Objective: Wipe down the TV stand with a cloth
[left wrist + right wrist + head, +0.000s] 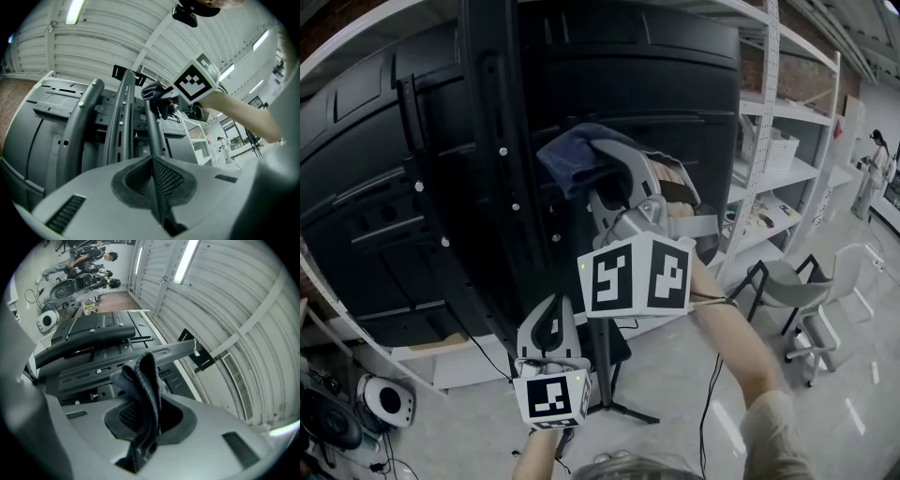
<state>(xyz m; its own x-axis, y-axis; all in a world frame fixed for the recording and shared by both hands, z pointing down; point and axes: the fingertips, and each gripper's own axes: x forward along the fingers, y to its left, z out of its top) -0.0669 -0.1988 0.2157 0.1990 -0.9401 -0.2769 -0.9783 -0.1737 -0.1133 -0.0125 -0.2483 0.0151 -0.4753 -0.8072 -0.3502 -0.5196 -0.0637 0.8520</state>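
Cloth [570, 157] is the thing to mind: soft, light and limp by the look of it, so it should fold round the bars of the TV stand [492, 141] and needs only a firm pinch through a bunched fold. In the head view it sits high against the stand's dark upright behind the TV [656, 75], clamped in the right gripper [600, 152]. The right forearm [741, 342] stretches up and forward from the lower right. The left gripper [551, 307] hangs low and near the body, pointing up. In the left gripper view that gripper [151, 160] has its jaws pressed together with nothing between them. A slim post [153, 131] of the stand rises beyond it, and the cloth [152, 89] is up at the post's top. In the right gripper view the right gripper [140, 405] is closed on the cloth [141, 378], which stands bunched out of the jaws just before the stand's cross bracket [117, 359]. I cannot tell whether it touches.
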